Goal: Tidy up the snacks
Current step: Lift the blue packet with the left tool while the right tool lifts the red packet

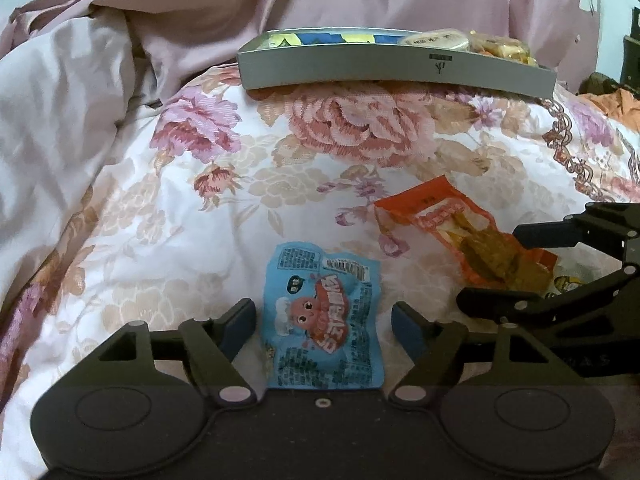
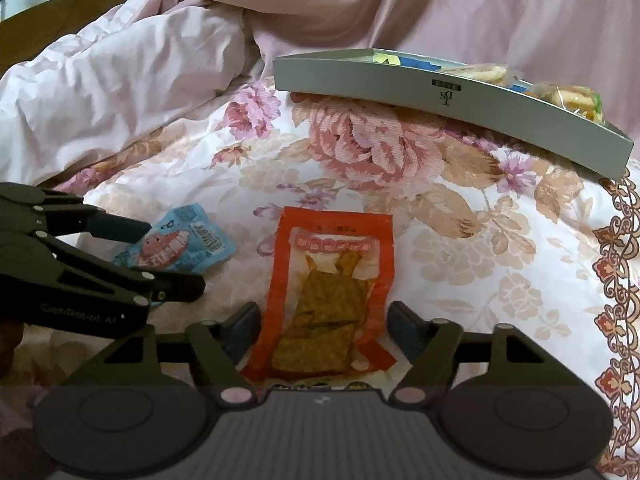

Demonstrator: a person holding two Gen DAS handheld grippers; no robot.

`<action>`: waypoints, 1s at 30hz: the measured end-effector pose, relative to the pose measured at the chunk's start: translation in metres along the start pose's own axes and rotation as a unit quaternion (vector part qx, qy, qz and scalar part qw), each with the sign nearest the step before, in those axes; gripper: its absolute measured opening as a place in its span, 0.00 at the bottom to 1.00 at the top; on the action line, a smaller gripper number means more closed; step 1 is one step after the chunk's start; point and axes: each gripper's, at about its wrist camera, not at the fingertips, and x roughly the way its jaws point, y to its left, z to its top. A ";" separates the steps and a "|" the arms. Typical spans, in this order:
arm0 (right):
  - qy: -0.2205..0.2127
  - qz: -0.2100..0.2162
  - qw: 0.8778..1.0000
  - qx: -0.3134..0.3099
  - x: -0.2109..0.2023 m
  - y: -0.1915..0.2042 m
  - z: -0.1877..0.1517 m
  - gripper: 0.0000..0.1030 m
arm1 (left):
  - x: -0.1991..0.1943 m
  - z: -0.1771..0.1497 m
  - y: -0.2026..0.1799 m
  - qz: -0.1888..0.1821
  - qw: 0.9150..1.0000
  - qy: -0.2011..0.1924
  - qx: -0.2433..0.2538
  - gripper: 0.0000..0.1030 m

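Snacks lie on a floral bedspread (image 1: 160, 216), w/ a grey tray (image 1: 360, 68) further back, near a pink quilt (image 1: 100, 80).

Left gripper (image 1: 323, 322): jaws spread wide, one finger each side of the blue packet (image 1: 324, 320). Small gap visible betw. each pad and packet edge; nothing gripped. Packet lies flat on the fabric, cartoon print face up, long axis running along the fingers.

Right gripper (image 2: 323, 326): jaws likewise wide apart, straddling the orange packet (image 2: 328, 300). Packet has a clear window showing brown fried pieces inside. It lies flat, lower end betw. the fingers, top end pointing toward the tray. Pads (image 2: 404, 328) stand just beside the packet edges; contact cannot be confirmed, no hold apparent.

Relative layout: the two packets are near each other, not touching. In the right wrist view the blue packet sits to the left of the orange one, partly covered by the left gripper's fingers (image 2: 120, 224).

Tray: shallow, grey wall w/ a small logo, resting on the bedspread well apart from both packets. It already holds several wrapped snacks (image 1: 480, 46) at its right end and blue/yellow items (image 1: 320, 38) toward its left.
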 end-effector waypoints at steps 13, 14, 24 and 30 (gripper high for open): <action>-0.009 -0.003 1.000 0.001 0.003 0.001 -0.004 0.73 | 0.003 0.000 -0.001 0.003 1.000 -0.001 0.001 0.73; -0.010 -0.003 1.000 0.000 0.003 0.002 -0.004 0.71 | 0.003 0.000 -0.001 0.004 1.000 -0.001 0.003 0.69; -0.018 -0.006 1.000 -0.012 0.001 0.005 -0.005 0.62 | 0.000 0.000 0.002 0.006 1.000 -0.011 -0.006 0.58; -0.029 -0.026 0.998 -0.048 -0.003 0.016 -0.006 0.61 | -0.002 0.000 0.003 0.005 0.999 -0.024 -0.022 0.57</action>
